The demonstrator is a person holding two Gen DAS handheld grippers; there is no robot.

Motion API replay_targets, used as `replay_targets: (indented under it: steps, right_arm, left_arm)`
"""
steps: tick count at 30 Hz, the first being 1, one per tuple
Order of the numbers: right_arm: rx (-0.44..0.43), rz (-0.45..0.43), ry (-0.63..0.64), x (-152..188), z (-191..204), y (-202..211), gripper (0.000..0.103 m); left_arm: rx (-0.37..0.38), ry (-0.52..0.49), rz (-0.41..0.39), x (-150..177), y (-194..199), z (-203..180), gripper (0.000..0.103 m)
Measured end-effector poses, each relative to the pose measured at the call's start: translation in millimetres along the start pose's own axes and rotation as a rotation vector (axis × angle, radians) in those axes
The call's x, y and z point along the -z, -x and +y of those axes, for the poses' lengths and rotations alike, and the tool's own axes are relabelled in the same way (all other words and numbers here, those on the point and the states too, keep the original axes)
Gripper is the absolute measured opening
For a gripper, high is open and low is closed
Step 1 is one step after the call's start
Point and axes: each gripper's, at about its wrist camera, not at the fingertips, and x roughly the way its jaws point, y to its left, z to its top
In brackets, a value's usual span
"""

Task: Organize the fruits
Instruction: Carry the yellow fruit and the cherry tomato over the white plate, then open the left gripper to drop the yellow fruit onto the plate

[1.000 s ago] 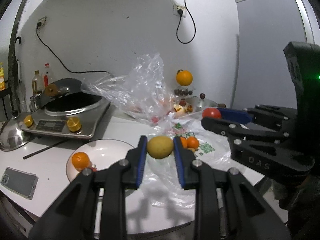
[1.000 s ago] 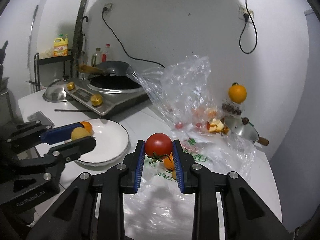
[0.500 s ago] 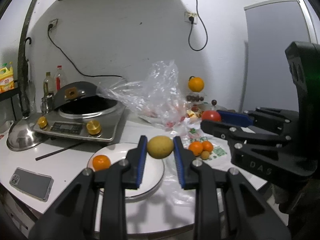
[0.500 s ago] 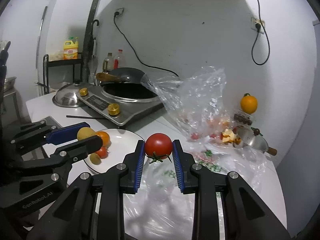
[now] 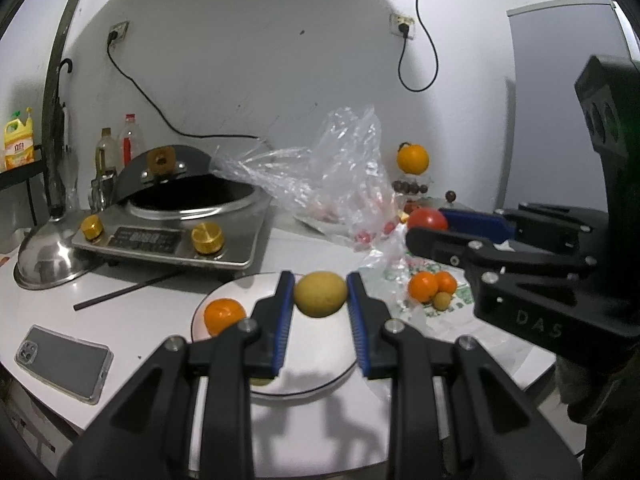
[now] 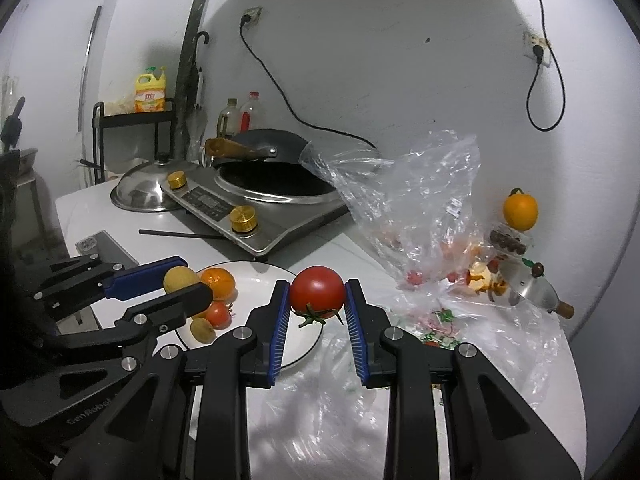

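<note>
Both grippers have shifted over the round white glazed plate since the earlier frame. Left gripper is clamped on a dull yellow oval fruit between ribbed blue pads. Right gripper pinches a glossy red tomato, green calyx down. A dimpled orange tangerine sits on the plate; crinkled clear plastic bag lies behind.

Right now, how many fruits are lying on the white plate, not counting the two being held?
3 on the white plate: an orange, a small tomato and a small yellow-brown fruit. The left gripper may hide more.
</note>
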Motion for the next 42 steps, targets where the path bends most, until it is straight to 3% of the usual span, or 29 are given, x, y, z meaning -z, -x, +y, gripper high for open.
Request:
replay_targets:
  steps: [23,42]
  right_arm:
    - [-0.047,0.055,0.01,0.8,14.4,-55.0,0.03]
    - [-0.086,0.111,-0.004,12.5,11.6,-100.4,0.03]
  left_arm:
    - [-0.06,-0.015,0.039,14.2,-48.7,29.7,0.027]
    - [-0.094,-0.027,0.122,24.2,-90.2,44.5,0.027]
